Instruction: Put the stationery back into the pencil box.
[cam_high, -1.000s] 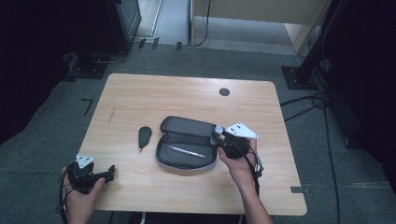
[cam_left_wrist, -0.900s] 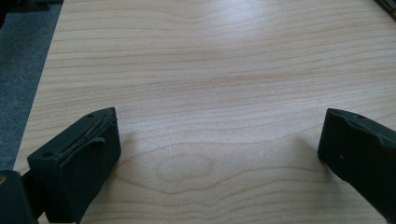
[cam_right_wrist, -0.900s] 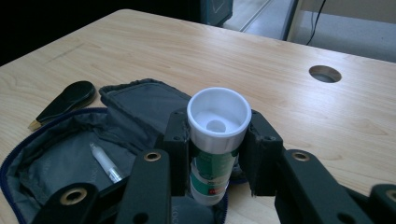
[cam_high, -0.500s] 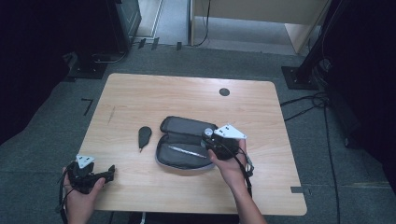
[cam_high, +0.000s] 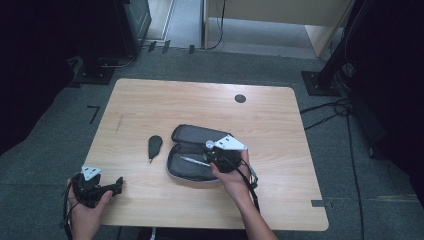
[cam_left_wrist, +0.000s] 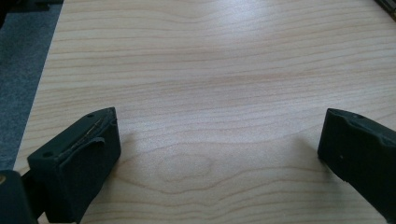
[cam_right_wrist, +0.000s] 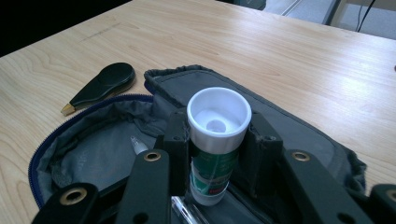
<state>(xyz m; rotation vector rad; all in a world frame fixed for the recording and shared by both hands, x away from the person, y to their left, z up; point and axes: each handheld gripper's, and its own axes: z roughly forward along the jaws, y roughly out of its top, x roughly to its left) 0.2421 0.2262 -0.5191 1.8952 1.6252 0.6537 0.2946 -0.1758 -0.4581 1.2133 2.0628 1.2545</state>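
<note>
While left fingers (cam_left_wrist: 93, 154) gape empty, right fingers (cam_right_wrist: 177, 140) clamp glue stick (cam_right_wrist: 215, 140).

In the right gripper view the glue stick (cam_right_wrist: 215, 154) has its lower end hidden behind the tongs, its label print too blurred to read. A pen (cam_right_wrist: 138, 145) shows just its tip; the pencil case (cam_right_wrist: 299, 135) runs off the bottom edge.

Open pouch (cam_high: 192, 152) at table (cam_high: 165, 102) centre, pen (cam_high: 194, 161) in it, glue stick (cam_right_wrist: 215, 140) upright above its near half between right gripper (cam_high: 216, 159) jaws; teardrop tool (cam_high: 154, 146) just left; left gripper (cam_high: 116, 184) at near-left corner.
</note>
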